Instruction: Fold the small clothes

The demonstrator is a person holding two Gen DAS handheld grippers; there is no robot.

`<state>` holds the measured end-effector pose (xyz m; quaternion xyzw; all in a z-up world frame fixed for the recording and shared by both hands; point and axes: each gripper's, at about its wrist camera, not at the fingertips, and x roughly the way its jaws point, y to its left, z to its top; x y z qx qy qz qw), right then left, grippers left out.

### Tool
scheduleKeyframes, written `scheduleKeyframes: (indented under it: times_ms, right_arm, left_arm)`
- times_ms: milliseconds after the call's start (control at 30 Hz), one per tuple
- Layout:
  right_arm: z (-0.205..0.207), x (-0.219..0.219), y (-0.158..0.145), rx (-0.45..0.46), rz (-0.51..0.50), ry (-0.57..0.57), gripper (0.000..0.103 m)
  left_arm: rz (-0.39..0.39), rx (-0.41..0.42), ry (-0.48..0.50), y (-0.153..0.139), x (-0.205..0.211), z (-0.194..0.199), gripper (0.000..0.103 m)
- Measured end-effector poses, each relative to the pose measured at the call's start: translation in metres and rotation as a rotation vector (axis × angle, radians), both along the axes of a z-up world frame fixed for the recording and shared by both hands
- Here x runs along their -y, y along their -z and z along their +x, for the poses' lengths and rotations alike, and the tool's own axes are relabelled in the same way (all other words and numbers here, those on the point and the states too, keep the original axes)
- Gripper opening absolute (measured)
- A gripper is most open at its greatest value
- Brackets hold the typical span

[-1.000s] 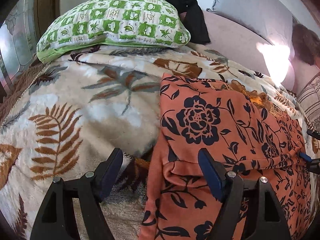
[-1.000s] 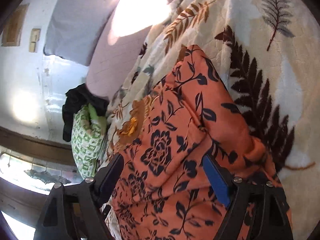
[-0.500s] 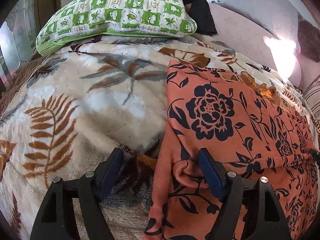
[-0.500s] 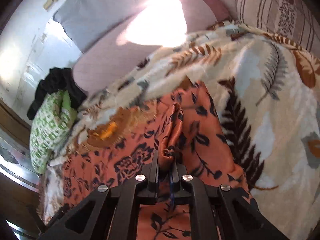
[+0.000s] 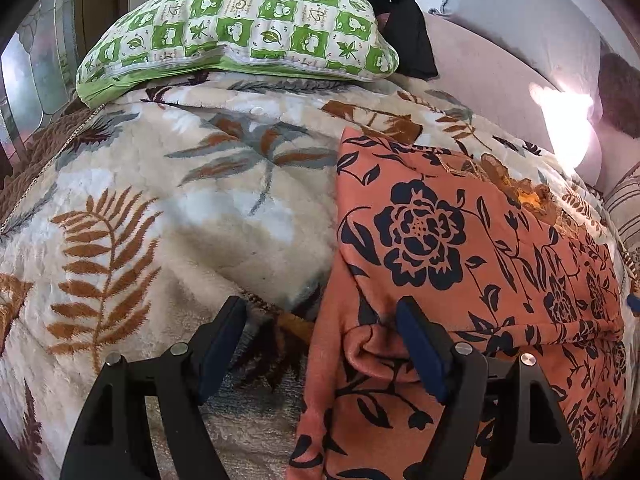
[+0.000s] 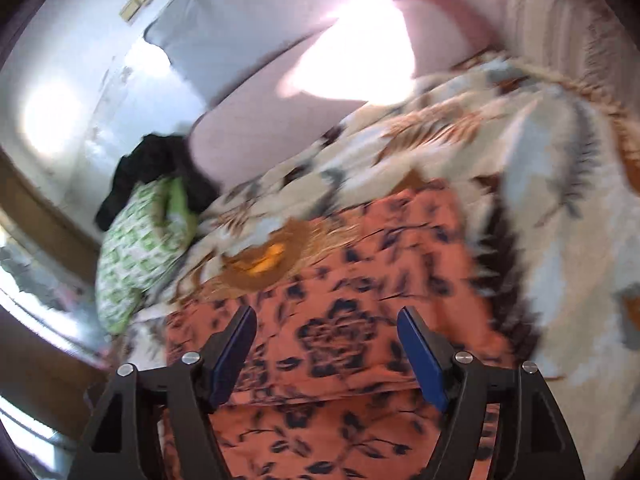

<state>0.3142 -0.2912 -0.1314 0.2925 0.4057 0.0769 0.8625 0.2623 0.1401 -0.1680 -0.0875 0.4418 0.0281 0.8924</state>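
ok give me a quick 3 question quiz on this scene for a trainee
1. True or false: the right claw is shut on the orange floral garment.
2. What lies behind the green checked pillow? A) black clothing B) a towel C) a book
3. Fill in: the left claw straddles the garment's ____ edge.

Key: 1 false, it is open. 2 A, the black clothing. 3 left.

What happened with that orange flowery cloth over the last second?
The right gripper, clamped on a fold of the orange garment half a second ago, has let go and opened. The left gripper stayed open at the garment's left edge; the green pillow has not moved.
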Motion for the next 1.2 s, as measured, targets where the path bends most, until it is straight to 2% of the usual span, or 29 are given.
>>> scheduleKeyframes:
  times_ms: [100,133,200,300,367,433,500,533,567,633,700,800,867,933,967,1000,1033,1067,1133,1200]
  right_arm:
    - [0.016,0.013,0.060,-0.207,0.090,0.051,0.076]
    - [0.014,0.018,0.062,-0.185,0.114,0.066,0.075]
    - [0.018,0.010,0.042,-0.168,0.054,0.040,0.075]
    - [0.036,-0.011,0.008,-0.090,-0.001,-0.048,0.075]
    - [0.054,-0.022,0.000,-0.056,0.013,-0.095,0.075]
    - [0.068,-0.020,0.014,-0.080,-0.034,-0.038,0.075]
    - [0.076,-0.009,0.047,-0.236,-0.067,0.079,0.075]
    - [0.073,-0.005,0.053,-0.230,-0.043,0.112,0.073]
    - [0.070,-0.009,0.045,-0.192,-0.062,0.122,0.073]
    - [0.066,-0.039,0.020,-0.103,-0.101,0.070,0.074]
    - [0.072,-0.085,0.001,-0.045,-0.068,-0.064,0.074]
    - [0.093,-0.173,-0.008,-0.030,0.065,-0.348,0.074]
    - [0.111,-0.225,0.002,-0.058,0.194,-0.501,0.074]
    - [0.125,-0.259,0.029,-0.115,0.261,-0.553,0.075]
    - [0.139,-0.274,0.052,-0.185,0.259,-0.570,0.076]
    - [0.146,-0.277,0.069,-0.228,0.214,-0.527,0.076]
    - [0.147,-0.273,0.074,-0.204,0.264,-0.476,0.075]
    - [0.143,-0.271,0.066,-0.167,0.289,-0.460,0.076]
    - [0.138,-0.278,0.051,-0.106,0.294,-0.506,0.077]
    - [0.141,-0.285,0.049,-0.082,0.307,-0.527,0.080]
  left_arm:
    - [-0.010,0.059,-0.014,-0.014,-0.007,-0.006,0.078]
    - [-0.022,0.070,-0.019,-0.018,-0.010,-0.008,0.078]
    - [-0.054,0.056,-0.023,-0.016,-0.016,-0.006,0.079]
    - [-0.020,-0.083,-0.024,0.008,-0.016,0.010,0.081]
    - [0.003,-0.067,-0.025,0.006,-0.012,0.011,0.082]
    - [0.003,-0.055,-0.026,0.001,-0.011,0.010,0.082]
    - [-0.015,-0.036,-0.040,-0.003,-0.014,0.008,0.082]
    - [-0.024,-0.030,-0.044,-0.006,-0.015,0.007,0.082]
    - [-0.032,-0.025,-0.053,-0.008,-0.018,0.005,0.082]
    - [-0.049,-0.014,-0.069,-0.013,-0.023,0.003,0.082]
    - [-0.074,-0.003,-0.099,-0.016,-0.029,0.001,0.082]
    - [-0.102,0.024,-0.151,-0.024,-0.041,-0.004,0.082]
    - [-0.121,0.027,-0.182,-0.026,-0.050,-0.005,0.082]
    - [-0.146,0.020,-0.203,-0.025,-0.058,-0.007,0.082]
    - [-0.150,0.019,-0.205,-0.025,-0.060,-0.007,0.082]
    - [-0.145,0.013,-0.201,-0.024,-0.062,-0.006,0.082]
    - [-0.140,0.005,-0.198,-0.024,-0.063,-0.006,0.082]
    - [-0.142,0.004,-0.204,-0.024,-0.065,-0.006,0.082]
    - [-0.173,0.016,-0.221,-0.027,-0.069,-0.009,0.082]
    - [-0.182,0.032,-0.213,-0.030,-0.067,-0.010,0.082]
